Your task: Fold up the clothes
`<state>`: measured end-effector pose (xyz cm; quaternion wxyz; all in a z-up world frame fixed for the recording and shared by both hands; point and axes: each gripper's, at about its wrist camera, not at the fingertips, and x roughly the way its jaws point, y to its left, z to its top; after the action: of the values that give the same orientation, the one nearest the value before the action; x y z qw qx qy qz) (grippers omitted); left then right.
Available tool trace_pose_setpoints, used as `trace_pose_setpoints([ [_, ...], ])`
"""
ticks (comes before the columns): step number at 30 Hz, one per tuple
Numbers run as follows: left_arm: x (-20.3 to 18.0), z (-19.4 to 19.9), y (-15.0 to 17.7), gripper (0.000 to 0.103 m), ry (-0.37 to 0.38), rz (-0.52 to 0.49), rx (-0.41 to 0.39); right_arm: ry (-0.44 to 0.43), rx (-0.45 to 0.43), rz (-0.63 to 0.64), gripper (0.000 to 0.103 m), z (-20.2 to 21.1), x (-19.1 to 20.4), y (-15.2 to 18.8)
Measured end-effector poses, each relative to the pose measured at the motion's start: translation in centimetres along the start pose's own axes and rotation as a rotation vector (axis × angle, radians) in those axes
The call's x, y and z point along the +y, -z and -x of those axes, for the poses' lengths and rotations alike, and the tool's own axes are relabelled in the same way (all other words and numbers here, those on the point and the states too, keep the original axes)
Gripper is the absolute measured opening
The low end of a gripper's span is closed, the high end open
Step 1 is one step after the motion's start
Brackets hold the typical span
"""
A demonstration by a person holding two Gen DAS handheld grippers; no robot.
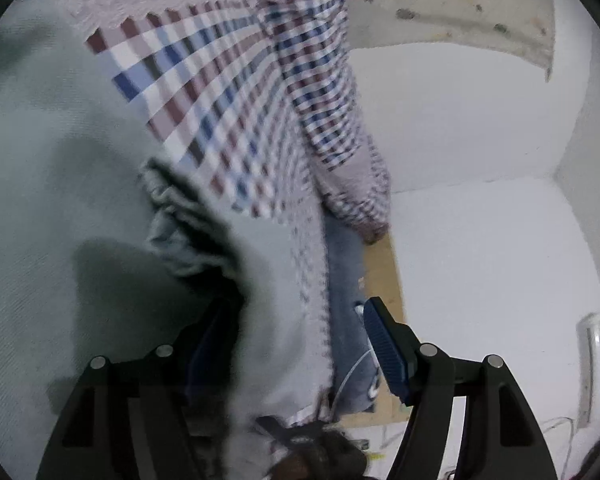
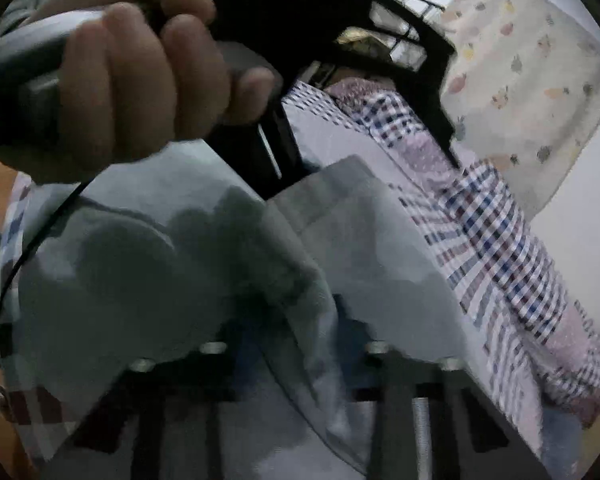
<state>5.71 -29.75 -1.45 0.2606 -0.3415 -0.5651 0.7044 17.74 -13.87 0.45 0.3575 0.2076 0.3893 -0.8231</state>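
A pale grey-green garment (image 1: 60, 200) hangs close in front of the left wrist camera and drapes over the left finger of my left gripper (image 1: 296, 336). The right blue finger pad (image 1: 384, 348) is bare and stands wide apart from the left one, so the jaws are open. In the right wrist view the same grey garment (image 2: 220, 260) covers my right gripper (image 2: 296, 344); its fingertips are hidden under the cloth. The person's hand (image 2: 140, 72) holds the other gripper's handle above it.
A checked red, blue and white bedspread (image 1: 228, 112) lies under the garment, also in the right wrist view (image 2: 500, 240). Blue jeans (image 1: 346, 280) lie beside a wooden floor strip (image 1: 388, 280). White walls (image 1: 480, 240) and a fruit-print curtain (image 2: 520, 80) stand behind.
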Motion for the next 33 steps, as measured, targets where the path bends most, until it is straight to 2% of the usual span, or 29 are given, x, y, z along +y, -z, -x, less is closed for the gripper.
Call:
trace_pose_setpoints([
  [1,0.0,0.0,-0.1,0.073,-0.004,-0.011,0.000,-0.016,0.001,-0.028,0.017,0.1,-0.5,0.0],
  [3,0.4,0.3,-0.4,0.073,-0.022,-0.024,-0.008,-0.074,-0.026,-0.130,0.015,1.8,-2.7,-0.2],
  [6,1.1,0.8,-1.1,0.073,-0.029,-0.008,-0.032,-0.209,-0.087,-0.338,0.015,5.0,-7.1,0.7],
  [8,1.7,1.0,-1.5,0.073,-0.039,0.004,-0.043,-0.341,-0.106,-0.468,0.015,5.5,-9.6,1.6],
  [10,2.3,0.6,-1.8,0.072,-0.056,0.009,-0.043,-0.430,-0.104,-0.526,0.015,5.1,-10.6,3.0],
  [12,2.9,0.0,-1.7,0.071,-0.088,-0.001,-0.051,-0.471,-0.083,-0.543,0.015,4.4,-11.0,4.1],
  [14,2.9,-0.1,-1.9,0.068,-0.123,-0.021,-0.055,-0.481,-0.070,-0.535,0.015,4.6,-10.2,4.5],
  [17,2.8,0.6,-2.2,0.065,-0.204,-0.047,-0.107,-0.478,-0.070,-0.529,0.015,4.8,-10.1,4.6],
  [21,1.7,3.6,-2.3,0.065,-0.168,-0.098,-0.241,-0.512,-0.085,-0.567,0.015,5.0,-11.0,5.1],
  [22,1.8,3.9,-2.4,0.065,-0.179,-0.103,-0.245,-0.526,-0.092,-0.585,0.015,5.0,-11.4,5.4],
  [25,2.5,4.0,-2.5,0.065,-0.235,-0.084,-0.178,-0.524,-0.105,-0.616,0.015,5.2,-12.0,6.3],
  [26,2.6,2.8,-2.5,0.065,-0.239,-0.073,-0.149,-0.522,-0.115,-0.632,0.015,5.5,-12.2,6.5],
  [30,3.3,0.3,-1.8,0.065,-0.225,0.004,-0.034,-0.493,-0.166,-0.718,0.015,6.1,-13.7,7.2],
  [33,3.7,-1.2,-1.0,0.065,-0.227,0.048,0.042,-0.471,-0.183,-0.736,0.015,6.4,-14.5,7.2],
])
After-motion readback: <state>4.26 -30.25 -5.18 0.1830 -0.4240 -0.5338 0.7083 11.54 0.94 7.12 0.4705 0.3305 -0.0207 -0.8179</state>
